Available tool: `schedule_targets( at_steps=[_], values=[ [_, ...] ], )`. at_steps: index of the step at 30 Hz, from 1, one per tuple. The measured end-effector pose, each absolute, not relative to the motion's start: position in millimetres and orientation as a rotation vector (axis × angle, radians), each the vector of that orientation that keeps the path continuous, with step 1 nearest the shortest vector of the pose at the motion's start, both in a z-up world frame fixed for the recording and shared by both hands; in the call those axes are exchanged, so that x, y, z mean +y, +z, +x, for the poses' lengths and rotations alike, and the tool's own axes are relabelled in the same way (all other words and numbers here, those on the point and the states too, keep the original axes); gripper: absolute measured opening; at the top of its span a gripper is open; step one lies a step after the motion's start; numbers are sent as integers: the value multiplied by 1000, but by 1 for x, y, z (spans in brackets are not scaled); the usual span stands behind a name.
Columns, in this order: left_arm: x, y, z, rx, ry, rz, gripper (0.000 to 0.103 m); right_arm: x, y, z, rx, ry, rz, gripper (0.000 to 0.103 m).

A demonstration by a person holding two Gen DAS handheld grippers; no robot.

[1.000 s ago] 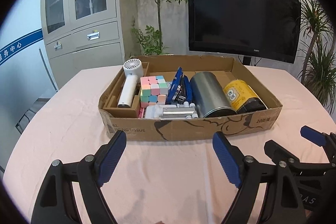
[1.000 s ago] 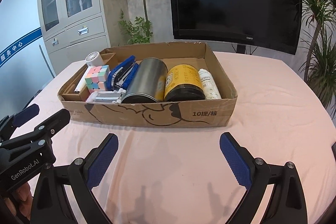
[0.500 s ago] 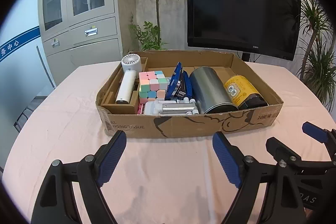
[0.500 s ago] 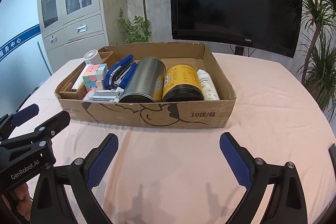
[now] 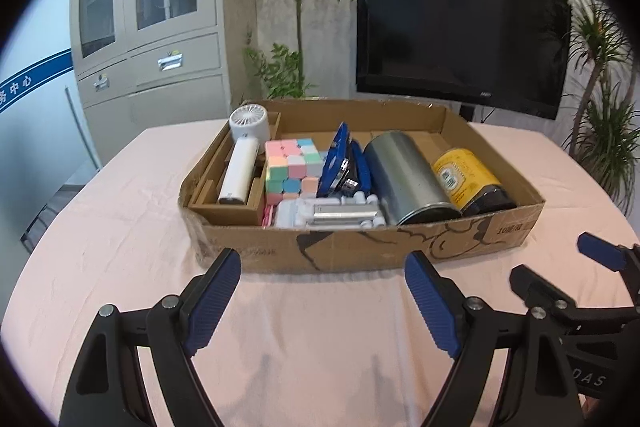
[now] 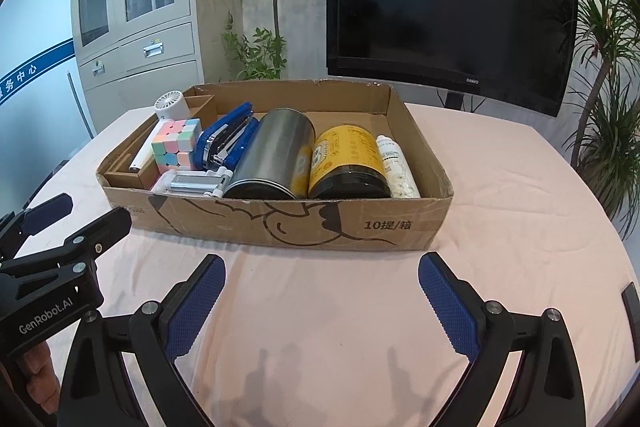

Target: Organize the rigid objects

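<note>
A shallow cardboard box [image 5: 360,247] [image 6: 280,223] sits on the pink tablecloth. Inside lie a white handheld fan [image 5: 242,163] [image 6: 170,105], a pastel puzzle cube [image 5: 294,165] [image 6: 176,145], a blue stapler [image 5: 340,163] [image 6: 228,141], a silver metal canister [image 5: 404,179] [image 6: 272,159], a yellow-labelled dark jar [image 5: 468,179] [image 6: 348,163], a white bottle [image 6: 396,167] and a small silver-and-white item [image 5: 332,213] [image 6: 192,183]. My left gripper [image 5: 322,287] [image 6: 66,215] hovers open in front of the box. My right gripper [image 6: 322,293] [image 5: 560,261] is open too, nothing between its fingers.
A large dark TV [image 6: 448,11] stands behind the table, with potted plants [image 6: 608,99] at right and centre [image 5: 292,27]. A grey cabinet [image 5: 152,27] stands at left. A hand [image 6: 38,375] holds the left gripper. Bare tablecloth [image 6: 320,327] lies between grippers and box.
</note>
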State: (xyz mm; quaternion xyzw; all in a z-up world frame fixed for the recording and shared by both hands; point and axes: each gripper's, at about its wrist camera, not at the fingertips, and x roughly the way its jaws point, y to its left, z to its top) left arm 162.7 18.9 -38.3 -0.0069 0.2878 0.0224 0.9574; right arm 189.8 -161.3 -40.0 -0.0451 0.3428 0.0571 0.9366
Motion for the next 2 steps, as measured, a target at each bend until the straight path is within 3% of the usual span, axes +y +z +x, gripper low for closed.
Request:
schedule_targets(
  at_steps=[2],
  values=[
    [22, -36, 165, 570, 13, -24, 84, -161, -41, 193, 697, 131, -92, 98]
  ],
)
